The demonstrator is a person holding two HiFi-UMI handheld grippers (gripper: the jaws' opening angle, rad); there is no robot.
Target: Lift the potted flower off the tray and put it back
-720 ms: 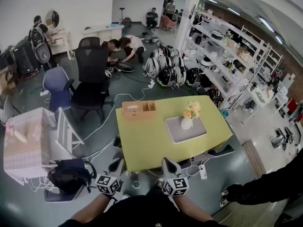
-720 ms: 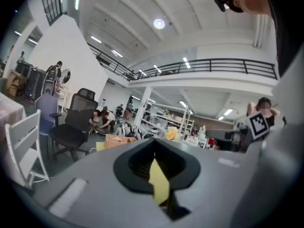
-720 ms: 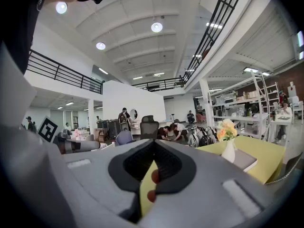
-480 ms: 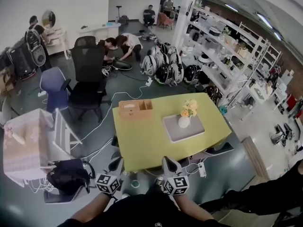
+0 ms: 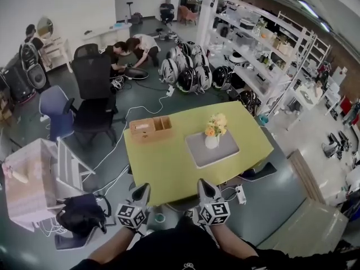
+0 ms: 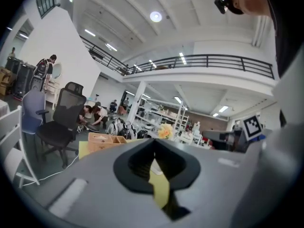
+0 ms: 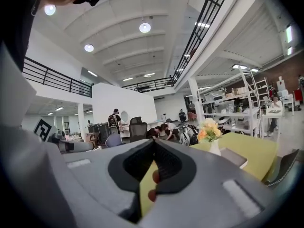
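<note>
The potted flower (image 5: 212, 140), yellow and orange blooms in a small white vase, stands upright on the grey tray (image 5: 225, 152) at the right of the yellow-green table (image 5: 163, 165). Both grippers hover at the table's near edge, well short of the tray. My left gripper (image 5: 143, 188) and my right gripper (image 5: 203, 183) are both shut and hold nothing. In the left gripper view the flower (image 6: 165, 131) shows far off, past the closed jaw tips (image 6: 153, 141). From the right gripper view, the flower (image 7: 209, 129) and tray (image 7: 236, 156) lie ahead to the right of the closed jaws (image 7: 154, 141).
A wooden box (image 5: 150, 127) sits at the table's far left corner. Office chairs (image 5: 93, 100) and floor cables lie to the left, with a black bag (image 5: 81, 214) and white chair (image 5: 70, 165) nearer. Shelving (image 5: 264, 44) runs along the right. People crouch beyond the table (image 5: 132, 48).
The head view has shifted, so the table and flower sit further left and higher in it. A dark sleeve at lower right has left the picture. Both grippers stay shut by the near edge.
</note>
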